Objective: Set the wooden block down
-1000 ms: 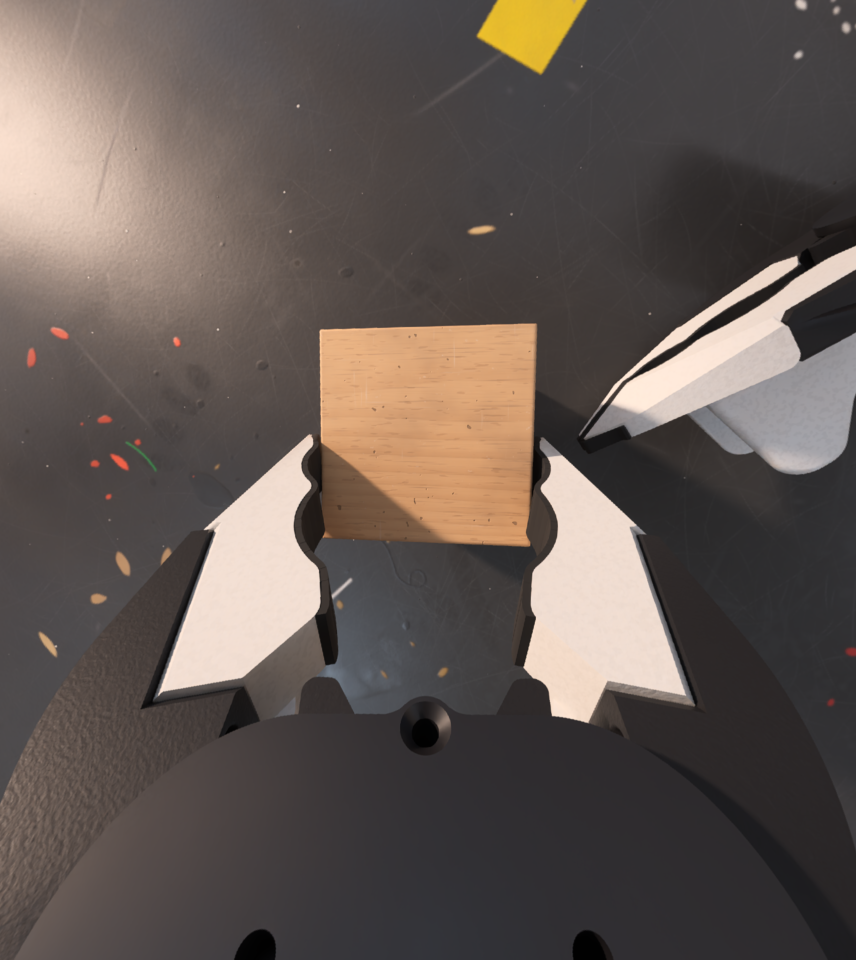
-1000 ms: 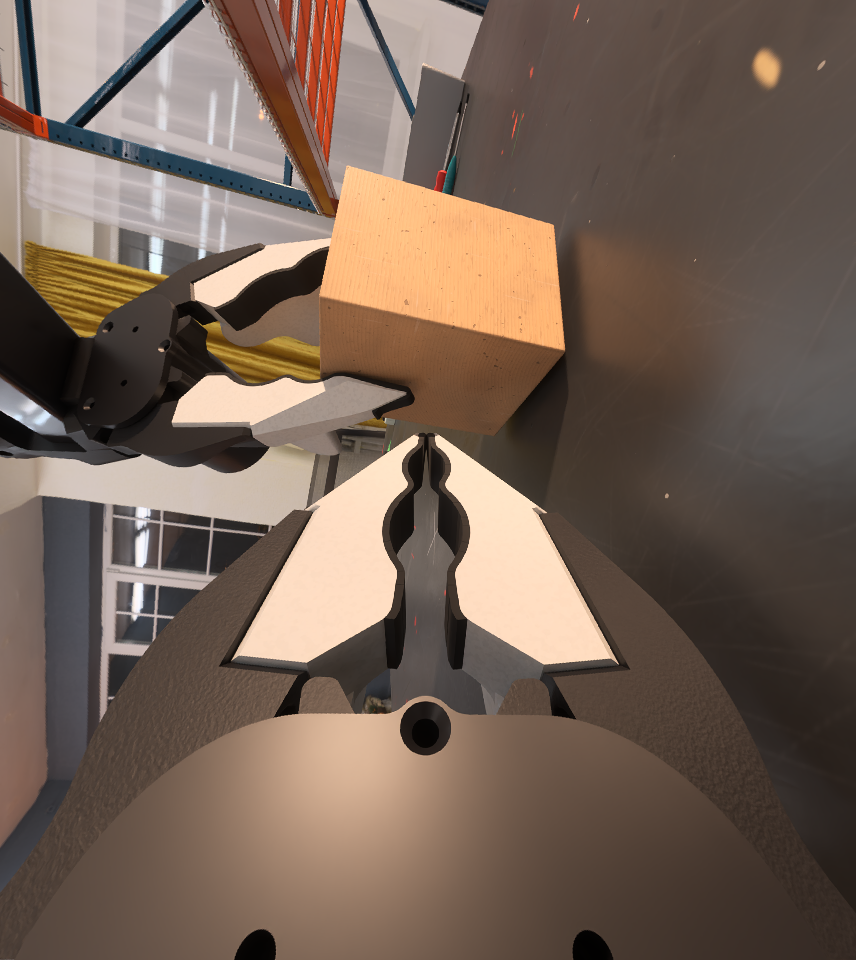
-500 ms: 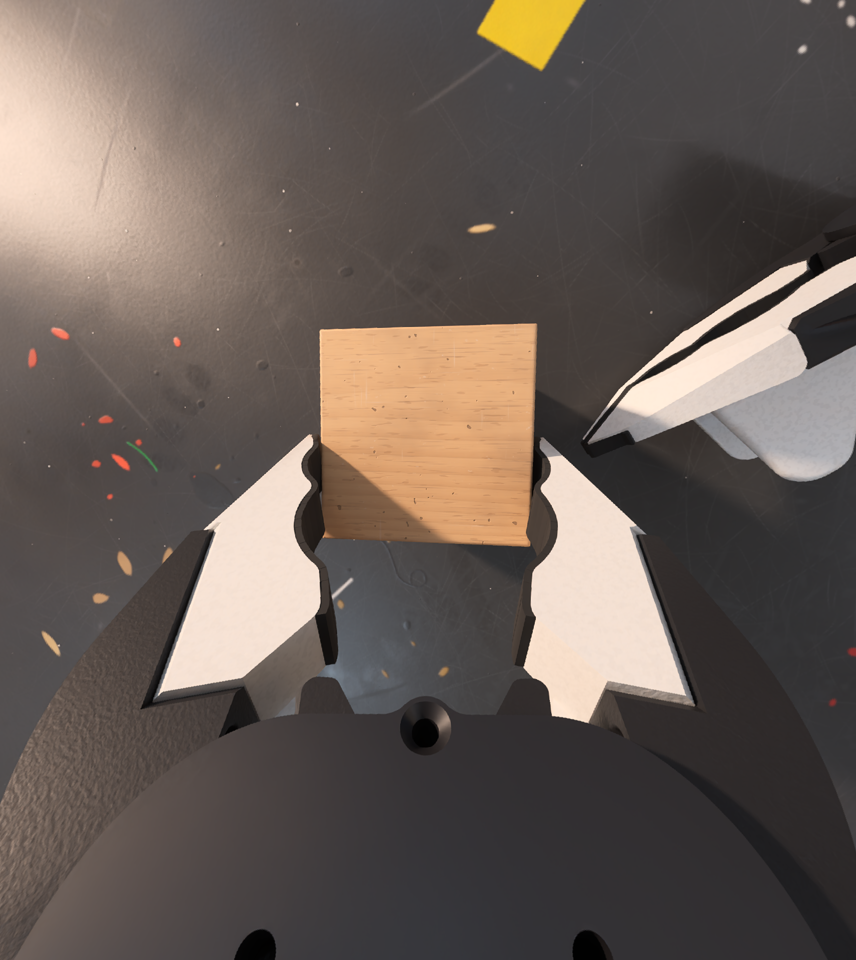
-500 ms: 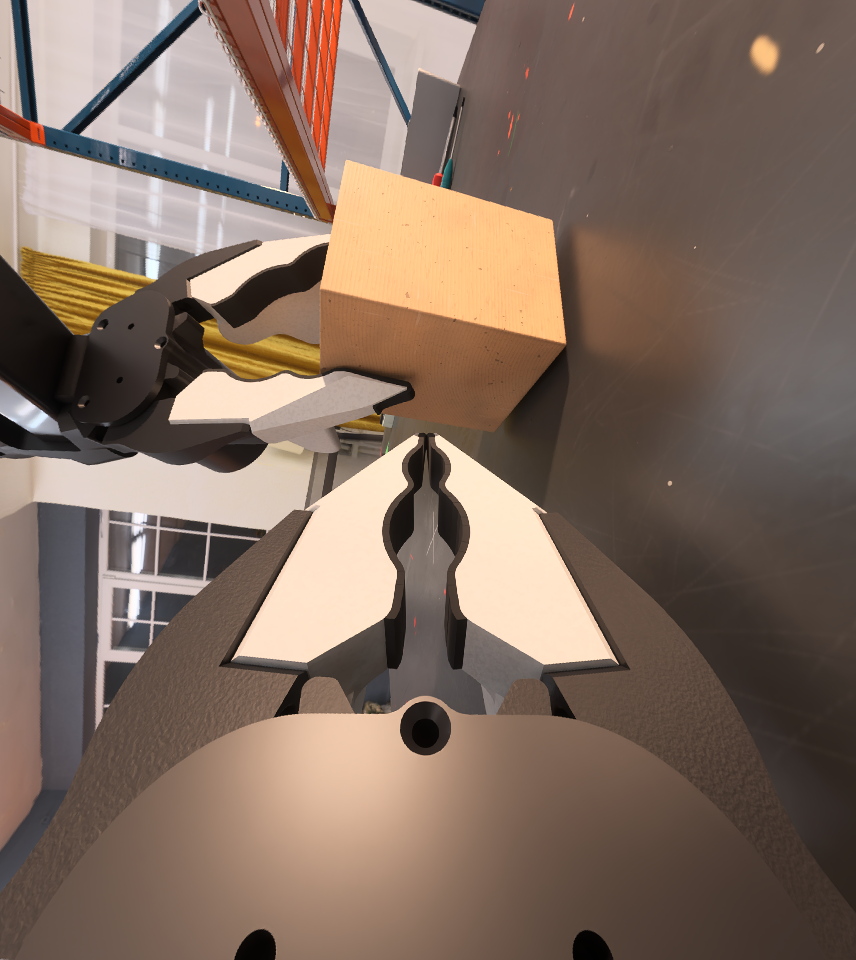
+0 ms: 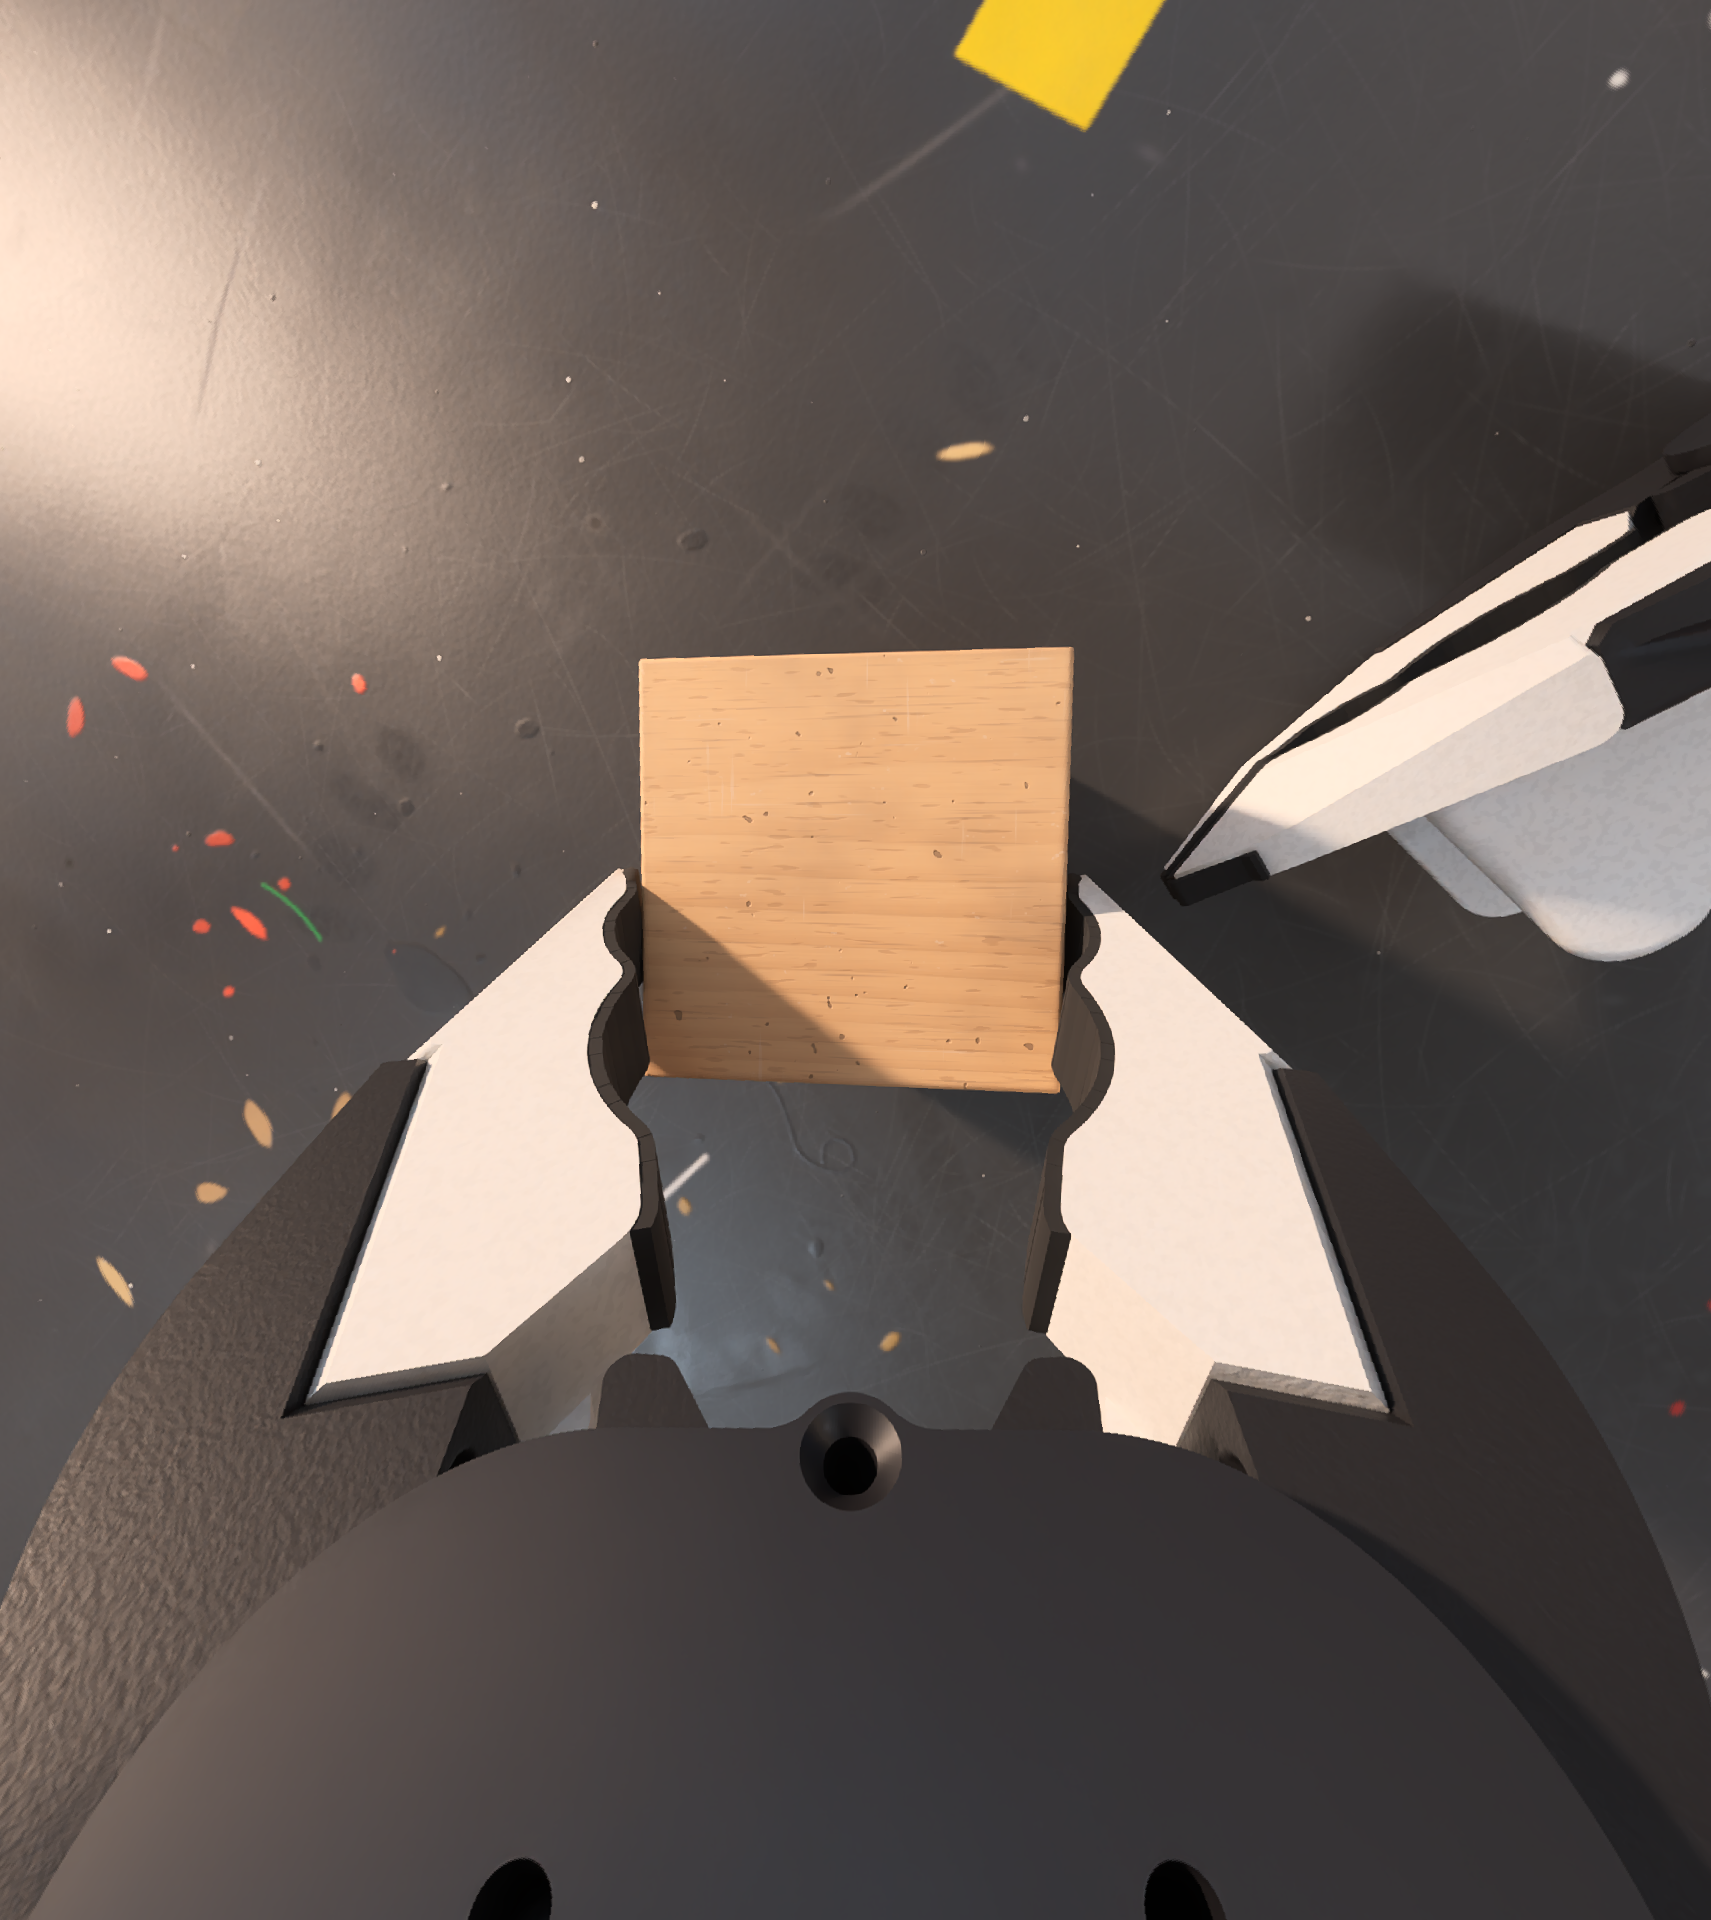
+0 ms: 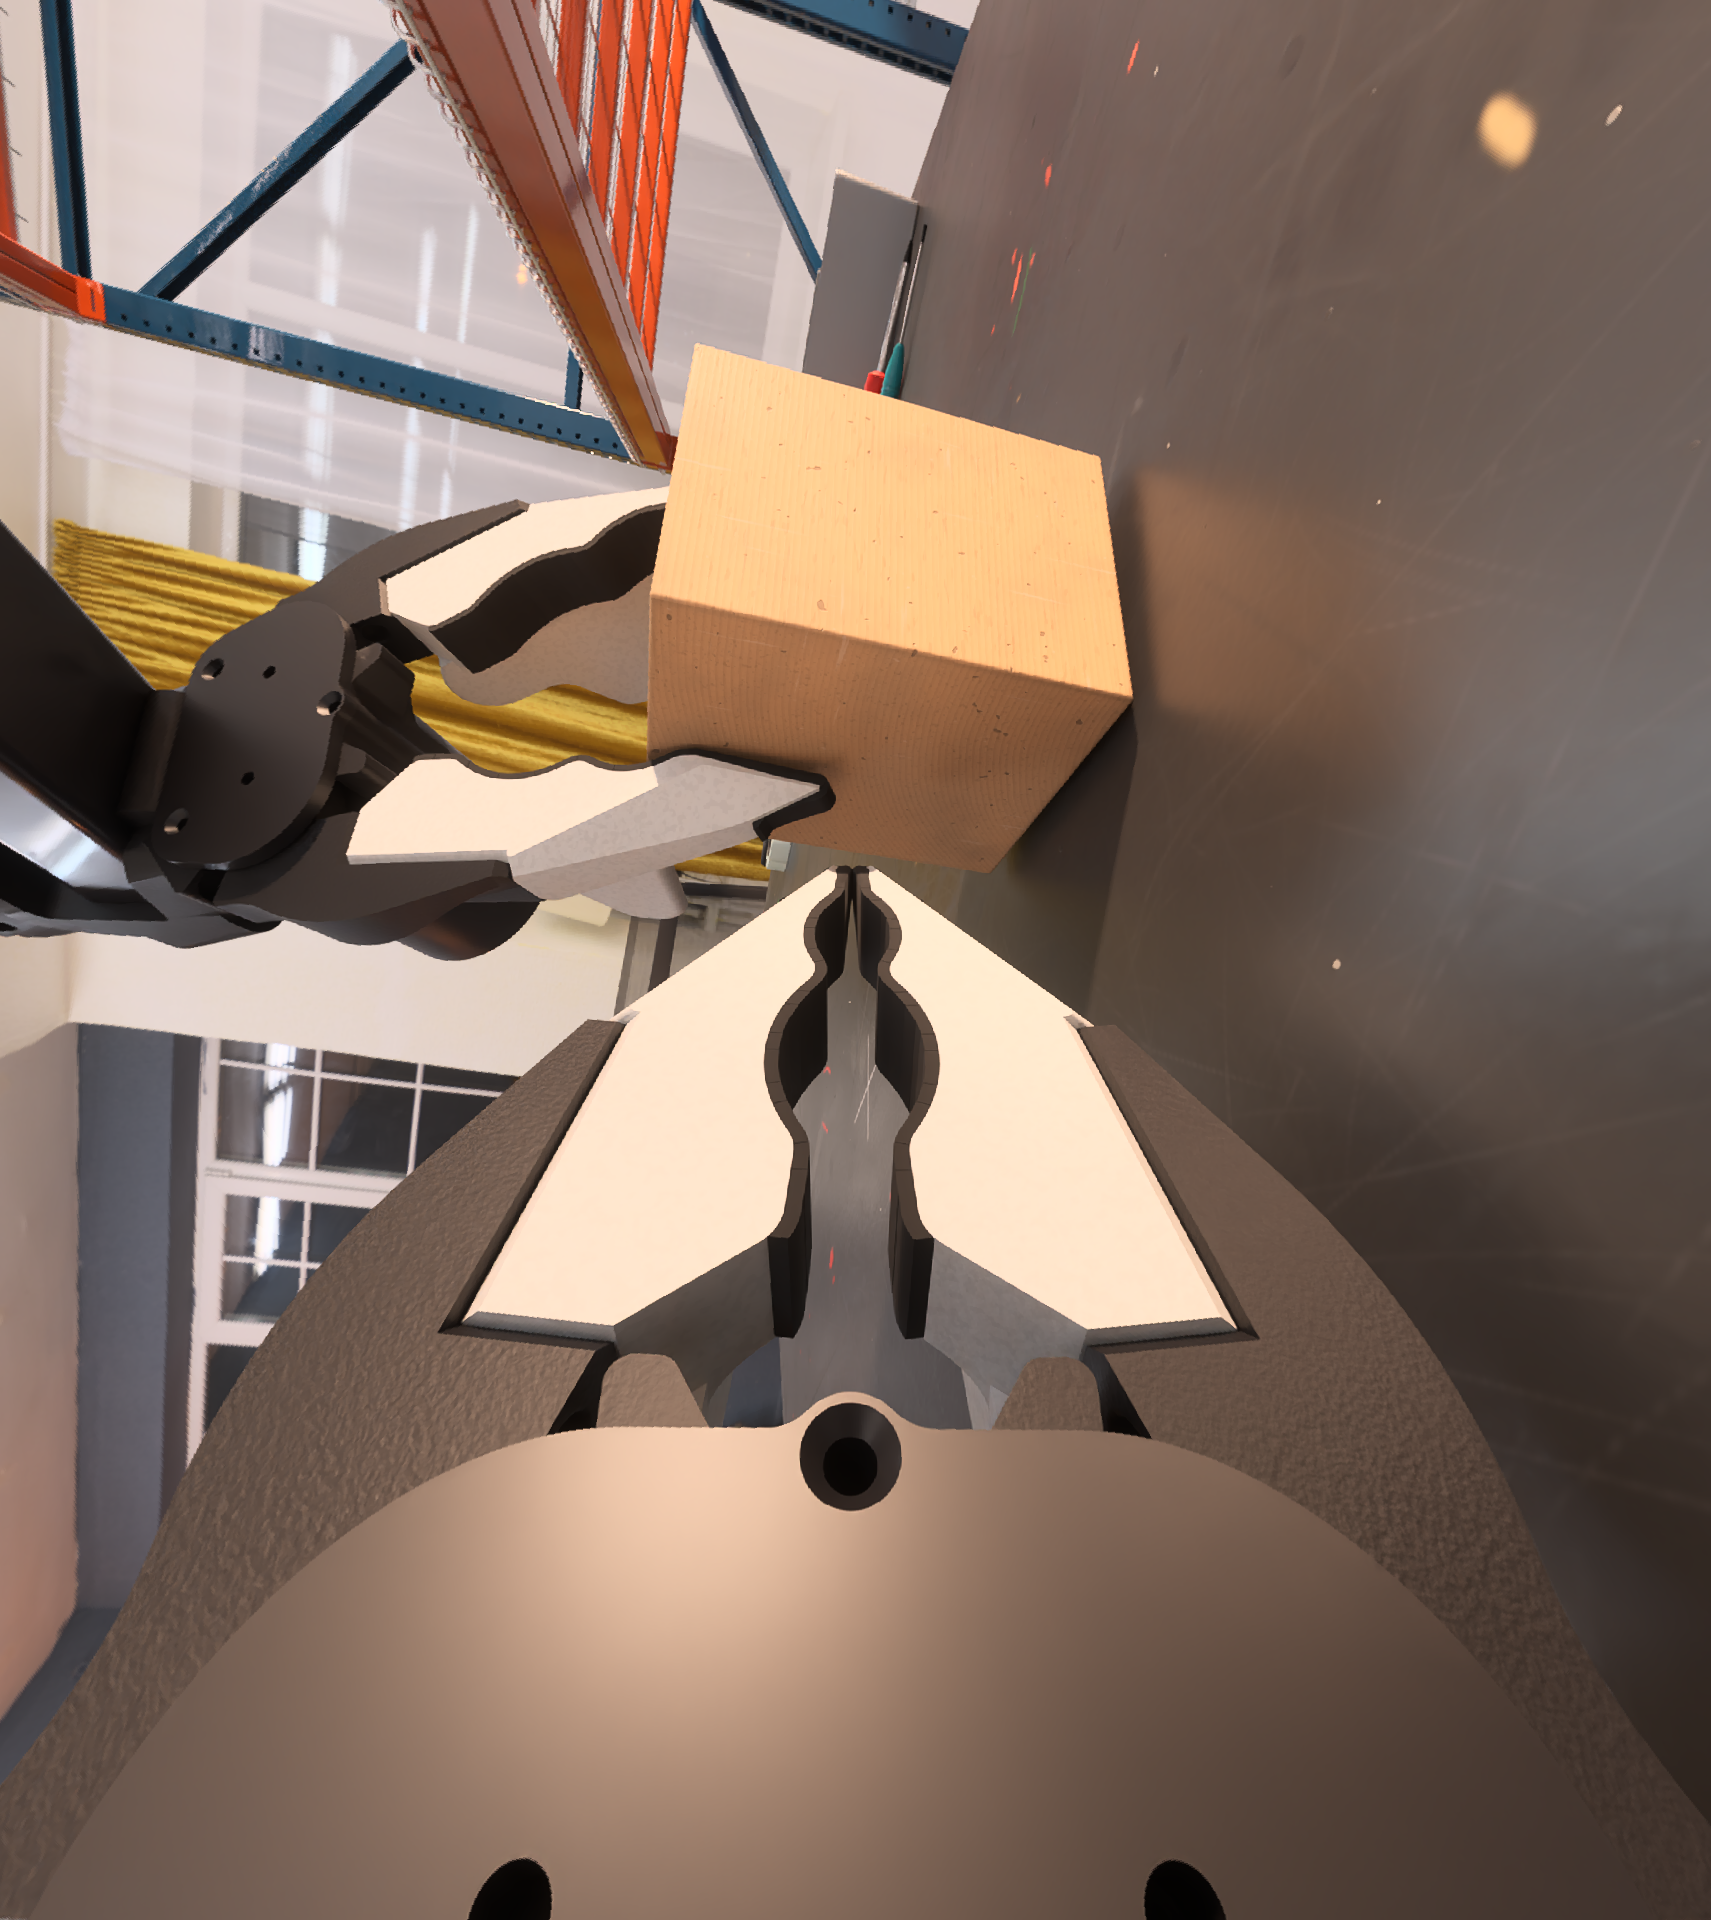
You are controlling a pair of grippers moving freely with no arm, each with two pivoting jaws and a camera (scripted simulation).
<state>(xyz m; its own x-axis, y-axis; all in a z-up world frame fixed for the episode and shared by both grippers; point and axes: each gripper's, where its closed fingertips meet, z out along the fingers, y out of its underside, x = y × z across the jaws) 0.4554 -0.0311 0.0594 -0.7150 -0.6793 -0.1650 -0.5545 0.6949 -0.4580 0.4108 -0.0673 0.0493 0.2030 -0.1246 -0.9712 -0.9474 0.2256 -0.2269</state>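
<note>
Left tongs [image 5: 853, 883] pinching the wooden block [image 5: 856, 868] from both sides, white fingers [image 5: 518, 1122] pressed flat against its left and right faces. Block square-on in the left wrist view, pale grain running across, a diagonal shadow over its lower left corner. Seen from the right wrist view, the wooden block [image 6: 892, 613] with its far face against the dark bench [image 6: 1453, 831], or so close that no gap shows; contact cannot be told for certain. Left tongs [image 6: 726, 717] reaching in there from the left, one finger above the block's near corner, one below.

Right tongs [image 6: 853, 871] pressed together, tips meeting, gripping nothing, pointed at the block's lower edge and just short of it. From the left wrist view, the same right tongs [image 5: 1204, 878] lying to the block's right, near but apart.

Bench [image 5: 311, 416] scratched and flecked with red and tan paint spots. Yellow patch [image 5: 1059, 52] at its far edge. Orange and blue racking [image 6: 560, 208] beyond the bench. No containers to be seen.
</note>
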